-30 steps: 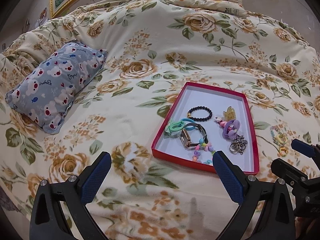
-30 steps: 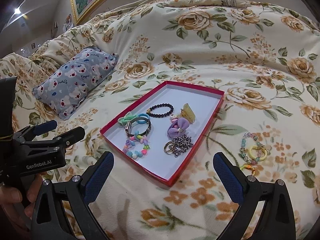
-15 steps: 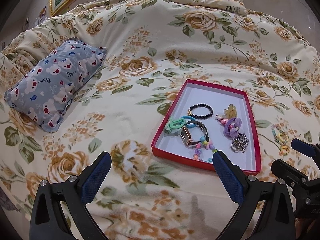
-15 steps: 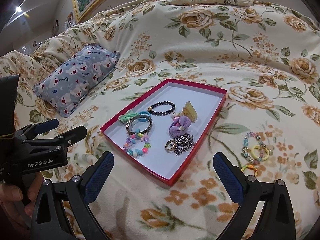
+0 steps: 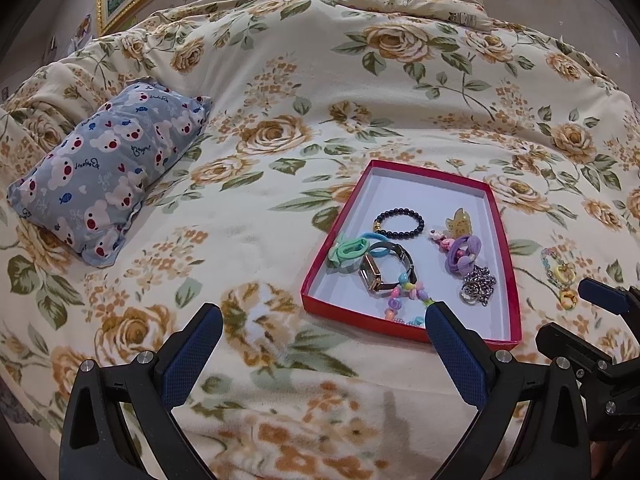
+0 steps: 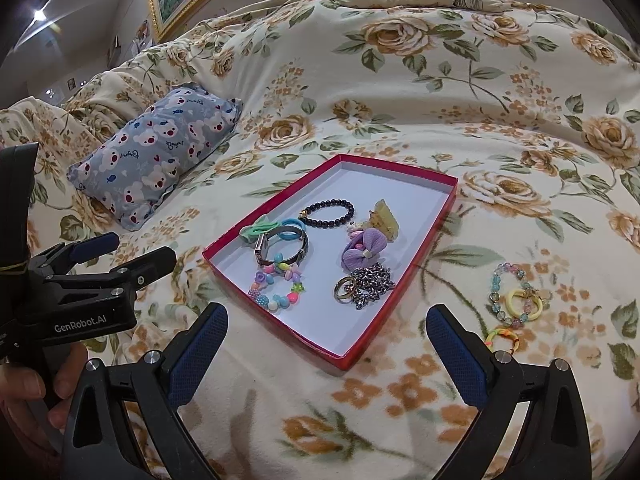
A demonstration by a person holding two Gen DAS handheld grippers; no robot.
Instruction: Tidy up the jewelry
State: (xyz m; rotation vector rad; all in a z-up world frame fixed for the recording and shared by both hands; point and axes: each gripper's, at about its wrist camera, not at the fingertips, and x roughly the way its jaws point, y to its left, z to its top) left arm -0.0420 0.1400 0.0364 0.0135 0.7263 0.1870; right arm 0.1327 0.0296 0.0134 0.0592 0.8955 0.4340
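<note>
Right wrist view: red tray [image 6: 416, 240] of jewelry ahead of wide-spread right gripper [image 6: 327, 334].

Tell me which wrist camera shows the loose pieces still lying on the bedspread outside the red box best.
The right wrist view. There the loose pieces lie in full view right of the red box: a clear beaded bracelet, a yellow ring and a small multicoloured band. The left wrist view shows them small at its right edge, near the right gripper.

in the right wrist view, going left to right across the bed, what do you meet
left gripper → bear-print pillow → red tray → pale beaded bracelet on the blanket
</note>
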